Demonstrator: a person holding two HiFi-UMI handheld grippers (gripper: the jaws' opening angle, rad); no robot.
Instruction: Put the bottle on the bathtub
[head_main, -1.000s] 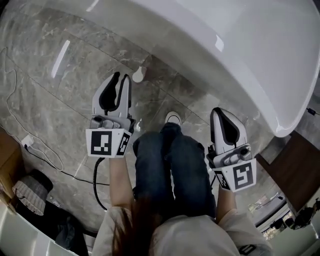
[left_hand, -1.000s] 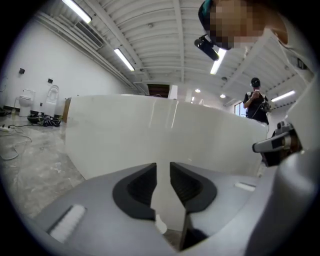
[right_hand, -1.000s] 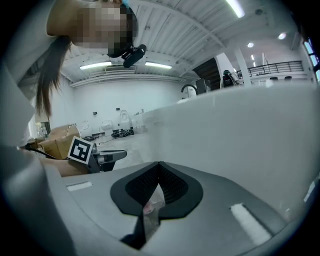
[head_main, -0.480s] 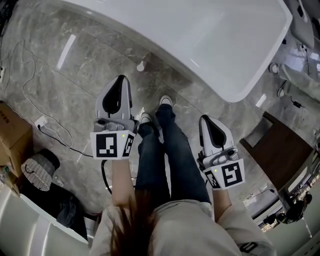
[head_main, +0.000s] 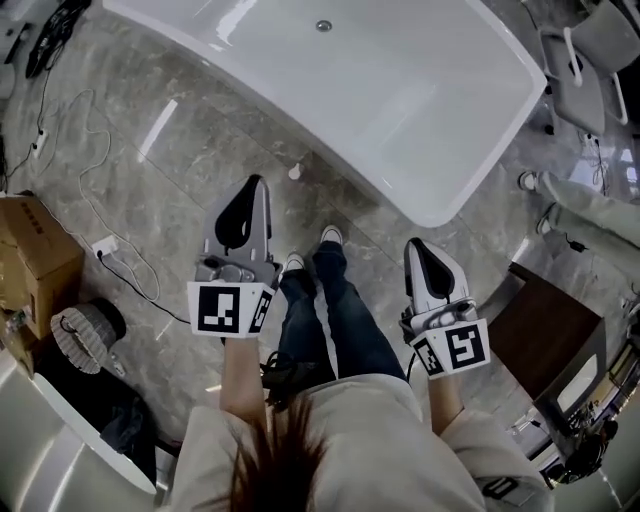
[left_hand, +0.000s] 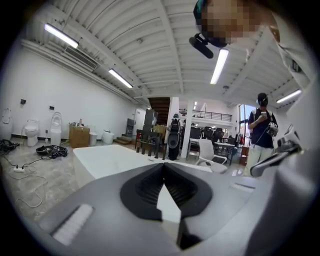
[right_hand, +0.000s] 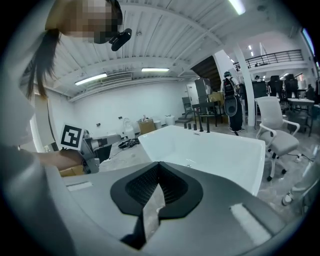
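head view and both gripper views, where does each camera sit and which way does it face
Head view: on the person's head, looking steeply down at the bathtub and floor; shows left gripper, right gripper, legs.
Left gripper view: on that gripper, facing across the bathtub; shows its shut jaws.
Right gripper view: likewise, shut jaws, plus the left gripper's marker cube.
Shared: all three see the bathtub.

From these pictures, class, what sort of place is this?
Probably a bathroom-fixture showroom or workshop hall: a freestanding bathtub stands on a stone-look floor, with toilets and office chairs beyond.
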